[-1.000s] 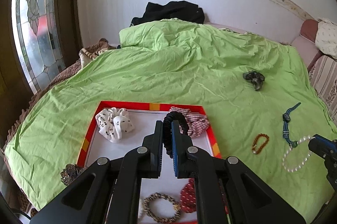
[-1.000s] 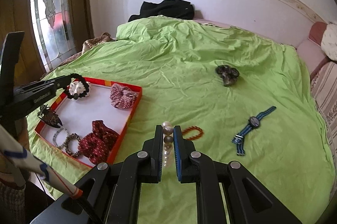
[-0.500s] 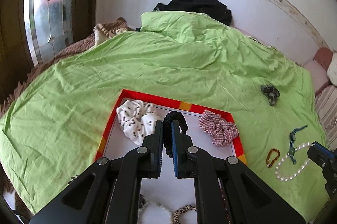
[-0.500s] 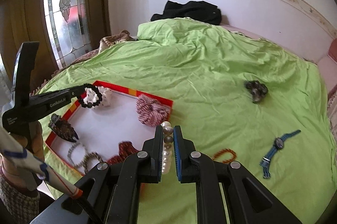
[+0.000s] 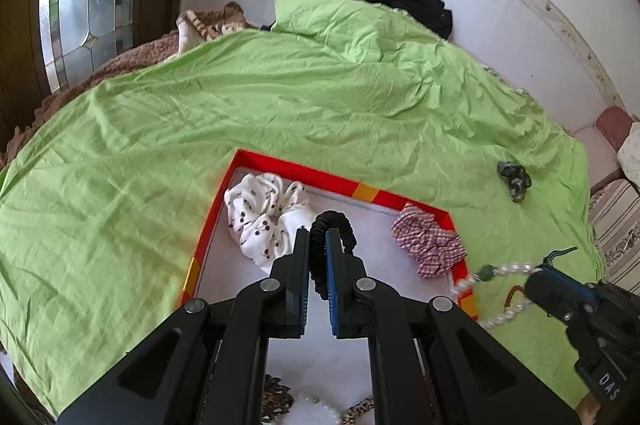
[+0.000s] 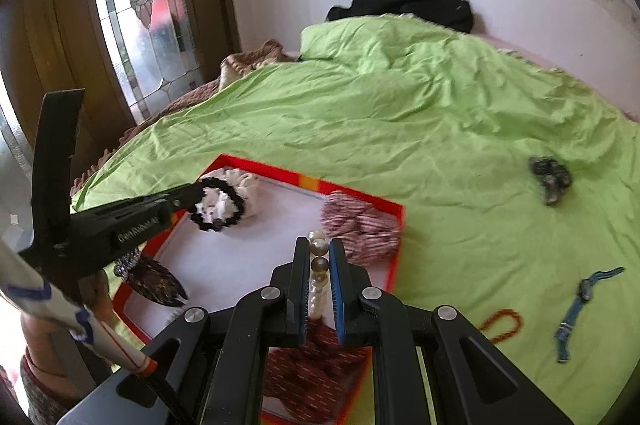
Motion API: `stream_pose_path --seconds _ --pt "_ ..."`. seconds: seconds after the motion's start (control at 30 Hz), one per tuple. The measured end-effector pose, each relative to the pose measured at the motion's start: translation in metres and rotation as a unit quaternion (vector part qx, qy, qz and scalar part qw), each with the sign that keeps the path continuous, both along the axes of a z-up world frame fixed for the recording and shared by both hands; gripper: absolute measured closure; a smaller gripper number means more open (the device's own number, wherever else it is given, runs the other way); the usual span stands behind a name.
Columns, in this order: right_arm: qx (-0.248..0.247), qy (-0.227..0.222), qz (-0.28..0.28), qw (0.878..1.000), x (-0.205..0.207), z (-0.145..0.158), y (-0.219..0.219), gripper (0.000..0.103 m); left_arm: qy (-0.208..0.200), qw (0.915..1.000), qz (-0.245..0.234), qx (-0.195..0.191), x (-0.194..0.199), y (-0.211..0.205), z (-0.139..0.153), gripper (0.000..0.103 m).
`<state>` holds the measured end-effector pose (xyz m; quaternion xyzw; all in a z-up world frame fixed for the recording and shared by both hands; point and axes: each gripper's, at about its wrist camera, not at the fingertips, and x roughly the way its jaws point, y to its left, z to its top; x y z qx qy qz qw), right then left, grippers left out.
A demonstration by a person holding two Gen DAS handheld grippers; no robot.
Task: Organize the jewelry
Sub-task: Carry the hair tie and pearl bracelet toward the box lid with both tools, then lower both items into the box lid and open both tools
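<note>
Watch (image 6: pixel 588 288) shows only from right tongs (image 6: pixel 319 273), pinching pearls (image 6: pixel 319 257).

The left gripper (image 5: pixel 317 245) is clamped on a black coiled hair tie (image 5: pixel 334 231), its loop standing up between the blue-padded fingers over the red-rimmed tray (image 5: pixel 360 191) on the green bedsheet (image 5: pixel 200 113). In the tray's far left corner lies a white cherry-print scrunchie (image 5: pixel 264 215); a red checked scrunchie (image 5: pixel 430 245) sits in the far right corner, draped against the rim. At the tray's right edge the right gripper (image 5: pixel 538 289) grips a white pearl strand (image 5: pixel 498 291) (one dark green bead shows in it) whose loop overlaps the rim there. A dark scrunchie (image 5: pixel 514 179) lies apart on the sheet toward its right edge.
</note>
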<state>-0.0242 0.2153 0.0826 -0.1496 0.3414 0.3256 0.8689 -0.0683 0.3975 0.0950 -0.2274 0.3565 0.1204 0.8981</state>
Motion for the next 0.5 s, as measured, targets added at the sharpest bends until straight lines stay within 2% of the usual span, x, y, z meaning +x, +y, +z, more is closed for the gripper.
stream_pose_path --seconds 0.13,0.3,0.5 --pt "0.005 0.029 0.009 1.0 0.003 -0.013 0.021 0.092 0.03 0.9995 0.01 -0.005 0.004 0.008 -0.015 0.096" --pt "0.003 0.058 0.012 0.998 0.007 -0.032 0.035 0.092 0.062 0.9975 0.011 -0.032 0.009 0.017 -0.033 0.096" --pt "-0.01 0.082 -0.007 0.997 0.023 -0.054 0.033 0.092 0.088 0.9956 0.02 -0.023 0.011 0.016 -0.041 0.096"
